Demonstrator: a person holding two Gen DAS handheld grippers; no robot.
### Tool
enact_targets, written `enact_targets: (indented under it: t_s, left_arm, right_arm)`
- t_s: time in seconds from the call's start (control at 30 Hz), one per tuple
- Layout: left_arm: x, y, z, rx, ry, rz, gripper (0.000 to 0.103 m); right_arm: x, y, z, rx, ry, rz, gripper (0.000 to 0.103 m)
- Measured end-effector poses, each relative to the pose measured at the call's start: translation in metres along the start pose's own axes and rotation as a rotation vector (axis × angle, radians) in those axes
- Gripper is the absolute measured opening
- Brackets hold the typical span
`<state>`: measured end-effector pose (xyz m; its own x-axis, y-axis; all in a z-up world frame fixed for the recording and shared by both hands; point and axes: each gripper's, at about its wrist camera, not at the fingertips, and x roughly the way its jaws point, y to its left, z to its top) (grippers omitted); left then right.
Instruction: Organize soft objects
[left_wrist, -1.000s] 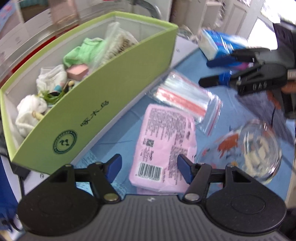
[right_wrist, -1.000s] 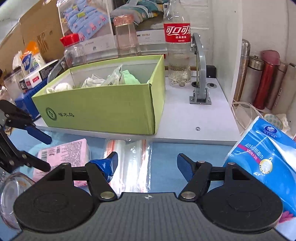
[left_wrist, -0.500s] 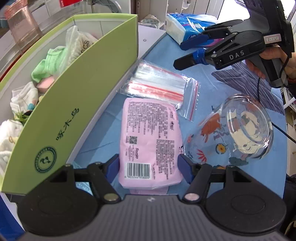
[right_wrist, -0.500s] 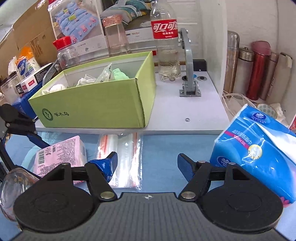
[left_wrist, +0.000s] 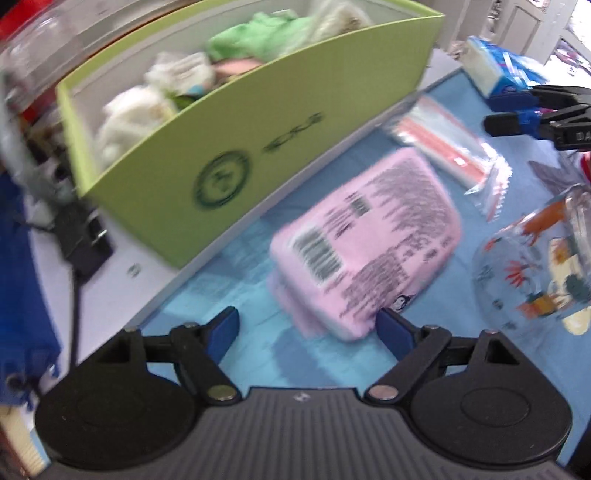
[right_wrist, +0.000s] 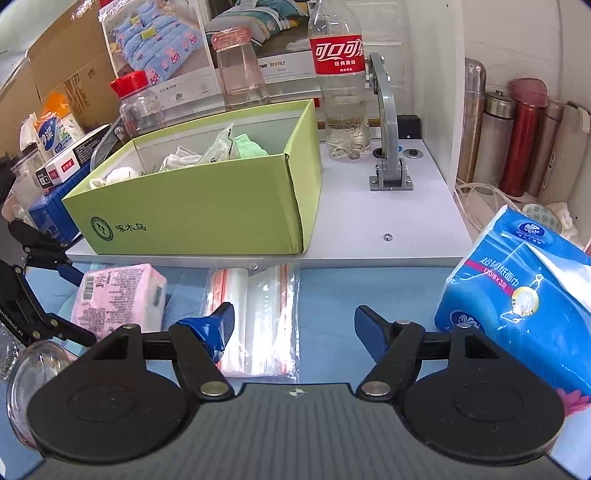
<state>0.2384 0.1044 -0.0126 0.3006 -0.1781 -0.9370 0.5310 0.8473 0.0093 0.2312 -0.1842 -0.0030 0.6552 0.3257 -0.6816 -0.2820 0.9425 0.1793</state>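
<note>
A pink soft pack (left_wrist: 373, 236) lies on the blue mat beside the green box (left_wrist: 280, 147), which holds white and green cloths (left_wrist: 258, 40). My left gripper (left_wrist: 308, 325) is open and empty, just short of the pack's near corner. In the right wrist view the pink pack (right_wrist: 118, 299) lies at left, below the green box (right_wrist: 207, 214). My right gripper (right_wrist: 293, 328) is open and empty above a stack of clear zip bags (right_wrist: 258, 314). A blue tissue pack (right_wrist: 524, 306) lies to its right.
A glass bowl (left_wrist: 535, 273) with painted fish stands right of the pink pack. Bottles (right_wrist: 343, 85), a jar (right_wrist: 138, 103) and flasks (right_wrist: 521, 136) stand behind the box on the white shelf (right_wrist: 388, 229). A grey clamp (right_wrist: 388, 147) stands on the shelf.
The left gripper has swung left and back, so the pink pack now lies ahead and to its right instead of between its fingers. The right gripper has drawn slightly nearer the zip bags.
</note>
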Motion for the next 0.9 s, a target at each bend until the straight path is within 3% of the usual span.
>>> enact_targets:
  t_s: [0.1, 0.2, 0.33, 0.47, 0.63, 0.8, 0.9]
  left_arm:
    - [-0.004, 0.012, -0.014, -0.026, 0.011, 0.060, 0.088]
    - [-0.018, 0.021, -0.025, -0.100, -0.028, -0.020, 0.088]
    - [-0.032, 0.022, -0.031, -0.141, -0.086, -0.028, 0.091]
    - [-0.035, 0.021, -0.030, -0.172, -0.093, -0.030, 0.091]
    - [-0.041, 0.020, -0.021, -0.258, -0.137, -0.076, 0.091]
    - [-0.032, -0.003, 0.003, -0.271, -0.149, -0.123, 0.093]
    - [-0.018, -0.017, 0.016, -0.279, -0.122, -0.102, 0.093]
  right_arm:
    - [0.001, 0.001, -0.001, 0.005, 0.008, 0.000, 0.058]
    - [0.004, 0.004, -0.001, 0.002, 0.015, 0.003, 0.058]
    - [0.019, 0.018, 0.003, -0.019, 0.036, 0.018, 0.058]
    - [0.039, 0.038, 0.012, -0.069, 0.059, 0.041, 0.058]
    - [0.056, 0.051, 0.008, -0.197, 0.087, -0.040, 0.059]
    - [0.039, 0.019, -0.001, -0.062, 0.055, -0.133, 0.059]
    - [0.028, 0.012, -0.008, -0.037, 0.041, -0.119, 0.060]
